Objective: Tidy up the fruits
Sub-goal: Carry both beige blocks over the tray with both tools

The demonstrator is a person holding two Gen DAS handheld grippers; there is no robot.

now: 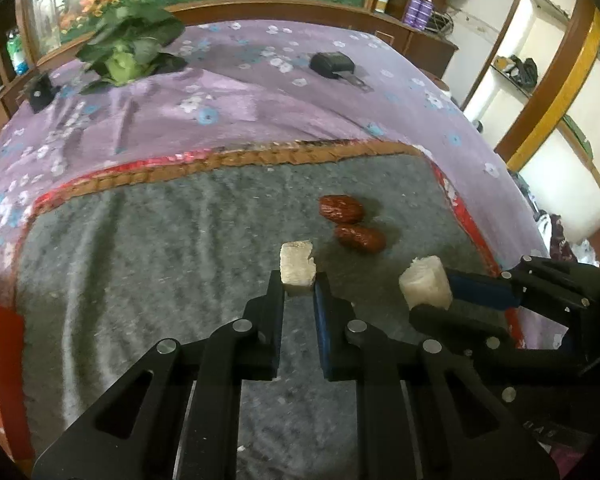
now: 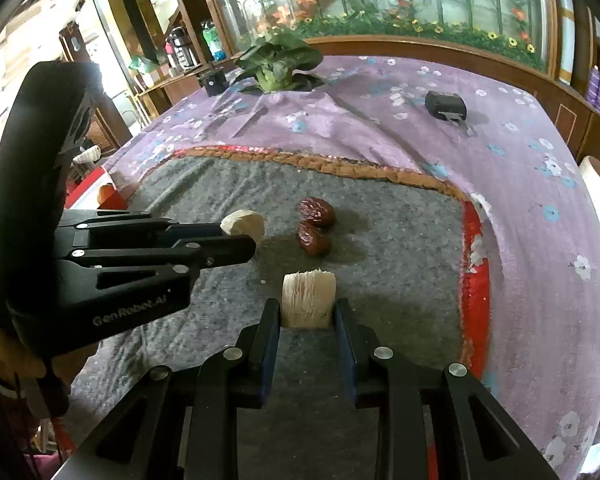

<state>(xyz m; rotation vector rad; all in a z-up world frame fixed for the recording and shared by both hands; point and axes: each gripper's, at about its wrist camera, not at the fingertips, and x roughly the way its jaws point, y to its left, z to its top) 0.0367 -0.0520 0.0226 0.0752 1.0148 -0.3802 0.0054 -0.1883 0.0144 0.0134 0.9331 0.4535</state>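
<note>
**Both grippers loaded over grey mat**

I see the grey felt mat [image 1: 140, 260] on the purple floral cloth [image 1: 260, 112]. My left gripper [image 1: 299, 284] clamps one pale sugarcane chunk [image 1: 297, 266], my right gripper [image 2: 307, 312] clamps another fibrous chunk [image 2: 309, 298]. Two red dates [image 2: 314, 224] lie touching on the mat, just beyond both chunks.

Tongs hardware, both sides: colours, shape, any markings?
Both the left tongs and right tongs are matte black, with slotted linkage arms joined by round silver pivot pins. Each pair has one black finger and one finger faced with a blue pad. The left unit's side carries pale "GenRobot.AI" lettering and has a bulky black handle.
</note>
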